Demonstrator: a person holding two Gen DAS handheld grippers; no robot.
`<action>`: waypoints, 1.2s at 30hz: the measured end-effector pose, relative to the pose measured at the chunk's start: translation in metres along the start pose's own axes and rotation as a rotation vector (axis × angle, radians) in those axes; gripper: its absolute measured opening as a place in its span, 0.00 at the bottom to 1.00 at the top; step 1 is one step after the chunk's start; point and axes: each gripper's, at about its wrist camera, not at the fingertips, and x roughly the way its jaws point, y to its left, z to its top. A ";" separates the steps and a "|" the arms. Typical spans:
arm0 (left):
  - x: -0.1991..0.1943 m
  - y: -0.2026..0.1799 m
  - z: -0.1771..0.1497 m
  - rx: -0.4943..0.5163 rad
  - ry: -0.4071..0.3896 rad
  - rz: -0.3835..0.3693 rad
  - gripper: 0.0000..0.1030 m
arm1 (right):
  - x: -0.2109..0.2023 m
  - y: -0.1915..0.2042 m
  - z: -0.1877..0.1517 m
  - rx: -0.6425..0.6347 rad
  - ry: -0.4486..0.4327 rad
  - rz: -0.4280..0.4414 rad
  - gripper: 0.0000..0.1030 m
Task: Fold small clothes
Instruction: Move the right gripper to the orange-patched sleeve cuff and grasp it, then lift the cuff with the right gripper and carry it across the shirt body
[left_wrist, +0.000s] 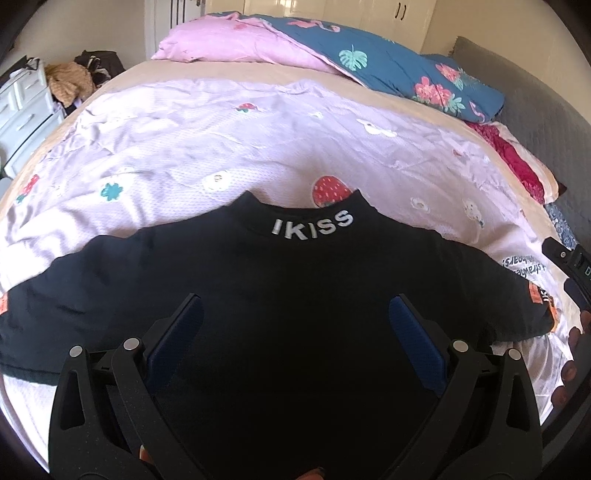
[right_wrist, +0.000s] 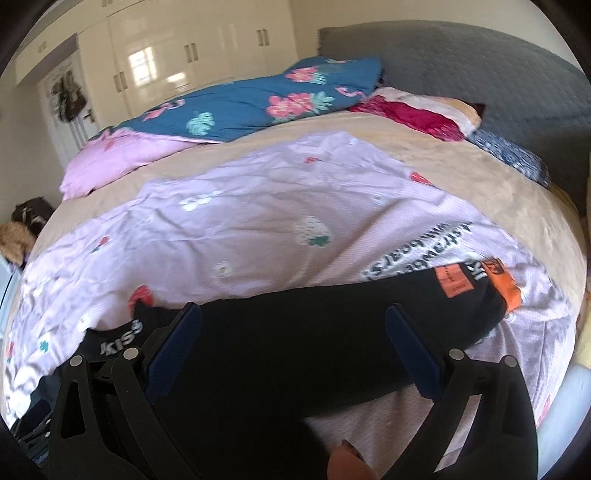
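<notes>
A small black T-shirt (left_wrist: 258, 280) with "IKISS" on its collar lies flat on a lilac strawberry-print sheet (left_wrist: 221, 147), sleeves spread left and right. My left gripper (left_wrist: 295, 314) is open, its blue-padded fingers wide apart over the shirt's body, holding nothing. My right gripper (right_wrist: 293, 317) is open too, over the shirt (right_wrist: 295, 332) near its right sleeve, which carries orange patches (right_wrist: 452, 282). The collar shows at the left of the right wrist view. Part of the right gripper shows at the right edge of the left wrist view.
The lilac sheet (right_wrist: 258, 221) lies on a beige bed cover (right_wrist: 461, 166). A folded blue floral duvet (left_wrist: 388, 66) with pink lining, red and patterned pillows (right_wrist: 417, 118) and a grey headboard (right_wrist: 480, 66) lie beyond. White drawers (left_wrist: 22, 107) stand left; wardrobes behind.
</notes>
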 end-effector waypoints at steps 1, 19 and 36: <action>0.004 -0.004 0.000 0.005 0.005 0.001 0.91 | 0.003 -0.006 0.001 0.015 0.005 -0.005 0.96; 0.047 -0.051 -0.009 0.036 0.066 -0.040 0.91 | 0.051 -0.137 -0.003 0.321 0.089 -0.152 0.96; 0.059 -0.109 -0.015 0.118 0.077 -0.105 0.91 | 0.090 -0.219 -0.023 0.582 0.177 -0.135 0.96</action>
